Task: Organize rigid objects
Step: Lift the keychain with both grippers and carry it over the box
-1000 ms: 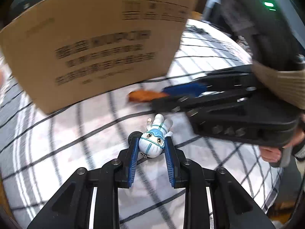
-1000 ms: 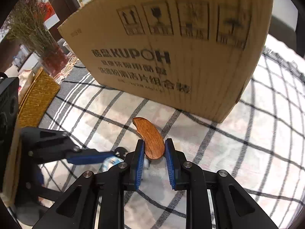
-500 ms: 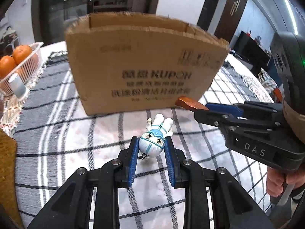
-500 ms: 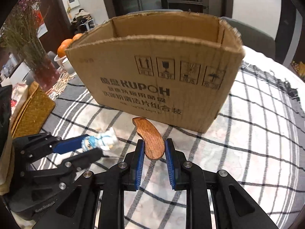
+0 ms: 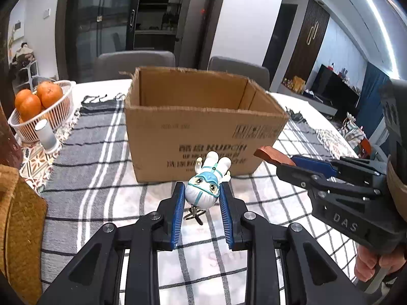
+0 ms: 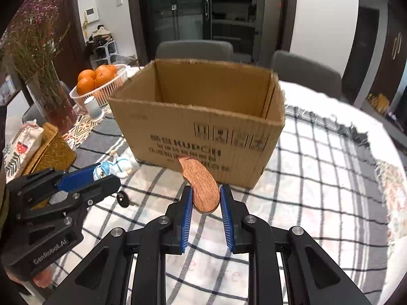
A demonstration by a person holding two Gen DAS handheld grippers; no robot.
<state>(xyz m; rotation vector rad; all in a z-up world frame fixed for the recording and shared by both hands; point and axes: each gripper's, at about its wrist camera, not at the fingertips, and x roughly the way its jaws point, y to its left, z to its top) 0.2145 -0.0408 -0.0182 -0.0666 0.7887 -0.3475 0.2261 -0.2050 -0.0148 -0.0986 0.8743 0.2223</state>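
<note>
Two tools are in view, each clenched on one small thing. The left tool point(image 5: 202, 198) grips a white-and-blue toy figure point(image 5: 204, 190) by its round head, blue pads pressing both sides, the figure's legs pointing away toward the box and a small key ring point(image 5: 193, 215) dangling under the head. In the right wrist view that same tool point(image 6: 101, 175) shows at the lower left with the figure point(image 6: 115, 167) sticking out of its tip. The right tool point(image 6: 204, 198) grasps a curved brown wooden piece point(image 6: 201, 181) by its broad end, the narrow end rising toward the box; in the left wrist view the tool point(image 5: 300, 165) enters from the right with the wooden piece point(image 5: 272, 155) at its tip, and part of a hand point(image 5: 368, 264) wraps its handle. Both held things hang above the checked cloth point(image 5: 101, 152) on the bench, just in front of an open cardboard box point(image 5: 198, 127) with printed lettering on its near wall. No contents show in what can be seen of its inside. Left of the box, well apart, stands a white wire basket point(image 5: 58, 111) of oranges point(image 5: 38, 99) with a small white cylinder point(image 5: 47, 134) beside it. A glass vase point(image 6: 51, 101) of dried purple flowers and a woven mat point(image 6: 53, 150) sit farther left. Grey chairs point(image 6: 194, 49) stand behind the bench.
</note>
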